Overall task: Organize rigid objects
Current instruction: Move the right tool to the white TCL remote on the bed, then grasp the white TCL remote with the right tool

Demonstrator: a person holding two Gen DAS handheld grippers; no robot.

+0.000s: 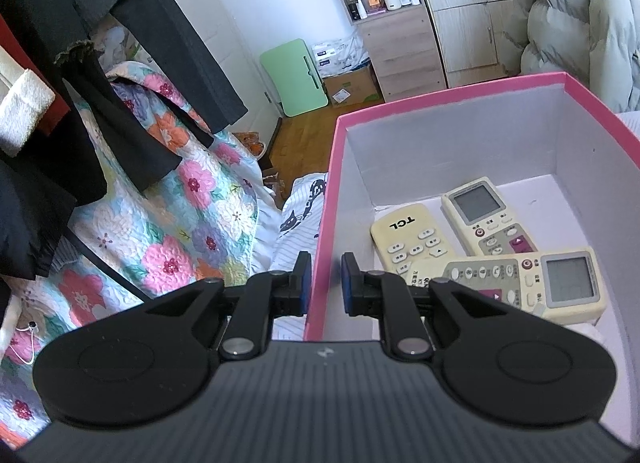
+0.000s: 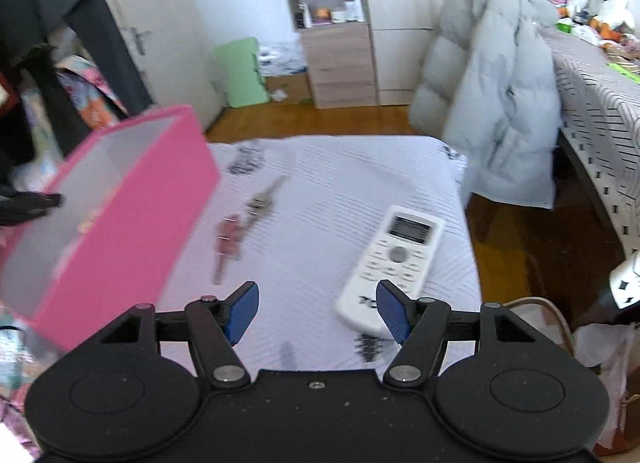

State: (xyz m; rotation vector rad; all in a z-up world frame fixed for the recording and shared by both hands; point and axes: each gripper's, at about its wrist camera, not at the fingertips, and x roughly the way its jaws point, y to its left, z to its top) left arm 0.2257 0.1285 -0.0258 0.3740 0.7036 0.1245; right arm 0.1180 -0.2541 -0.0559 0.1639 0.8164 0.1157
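Left gripper [image 1: 326,283] clamped on the near wall of the pink box [image 1: 448,97], one pad outside, one inside. Three remotes lie in the box — TCL remote [image 1: 412,237], grey-buttoned remote [image 1: 490,217], a third remote [image 1: 528,281] lying across both. Right gripper [image 2: 316,311] spread wide, holding nothing, above the striped bed sheet [image 2: 340,175]. White remote [image 2: 394,263] just ahead, near the sheet's right edge; keys [image 2: 240,223] lie apart — bare sheet between.
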